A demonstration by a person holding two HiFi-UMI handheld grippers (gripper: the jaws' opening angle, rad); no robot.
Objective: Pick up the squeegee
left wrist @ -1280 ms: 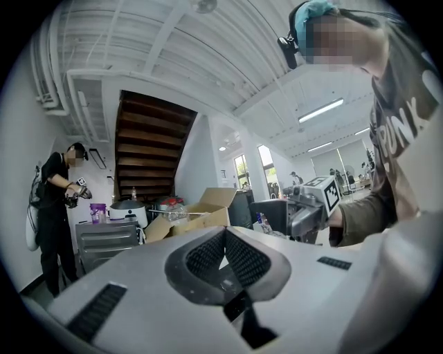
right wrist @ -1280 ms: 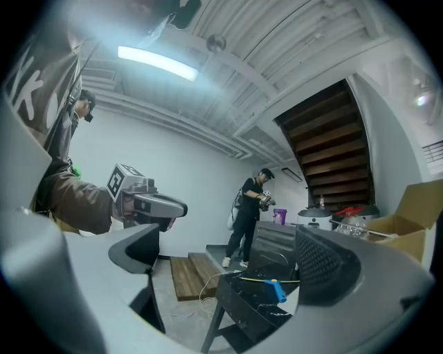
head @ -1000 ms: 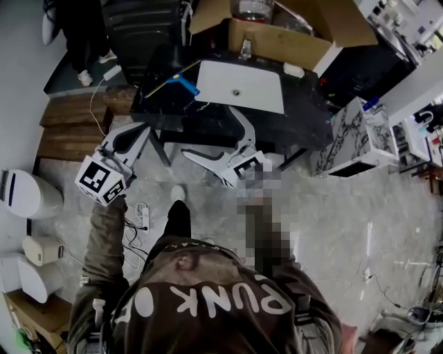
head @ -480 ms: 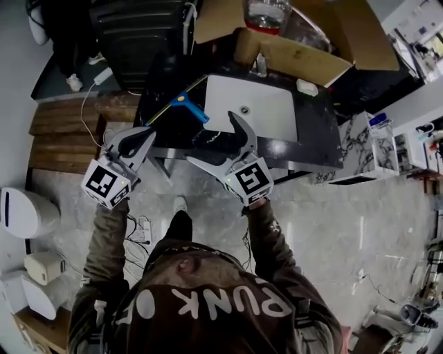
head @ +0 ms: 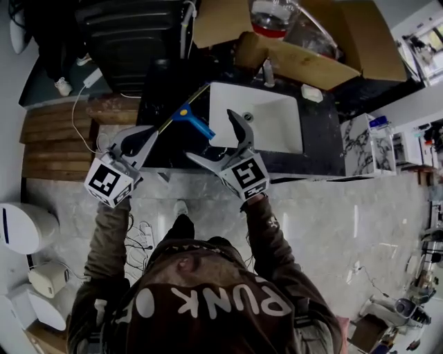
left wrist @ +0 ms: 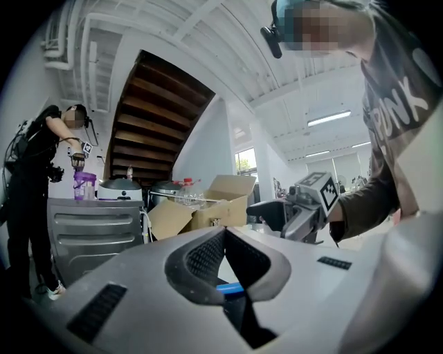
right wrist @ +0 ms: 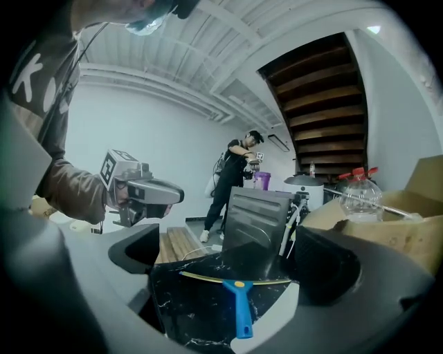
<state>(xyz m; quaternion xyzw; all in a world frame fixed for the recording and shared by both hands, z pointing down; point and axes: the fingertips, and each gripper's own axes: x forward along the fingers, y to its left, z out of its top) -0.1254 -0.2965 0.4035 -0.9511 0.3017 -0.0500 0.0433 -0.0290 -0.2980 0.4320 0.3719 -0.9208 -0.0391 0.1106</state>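
The squeegee [head: 192,119] has a blue handle and a thin yellow blade. It lies on the black marble counter [head: 166,90], left of the white sink [head: 273,128]. My right gripper [head: 216,138] is open, held over the counter's front edge just right of the handle. In the right gripper view the squeegee [right wrist: 241,311] lies flat between the wide-apart jaws of my right gripper [right wrist: 232,266], untouched. My left gripper [head: 154,131] hovers at the counter's front left, near the blade's end. Its pads meet, so my left gripper [left wrist: 225,235] is shut and empty; a blue sliver of handle [left wrist: 230,288] shows below them.
A cardboard box [head: 304,48] with a red-capped plastic bottle [head: 273,17] stands behind the sink, by a faucet [head: 266,69]. A dark metal cabinet [head: 131,34] is at the back left, wooden steps [head: 55,138] to the left. Another person [right wrist: 232,180] stands beyond the cabinet.
Both grippers have moved forward and up to the counter. The right gripper now sits over the front edge beside the squeegee handle; the left one has come close to the blade.
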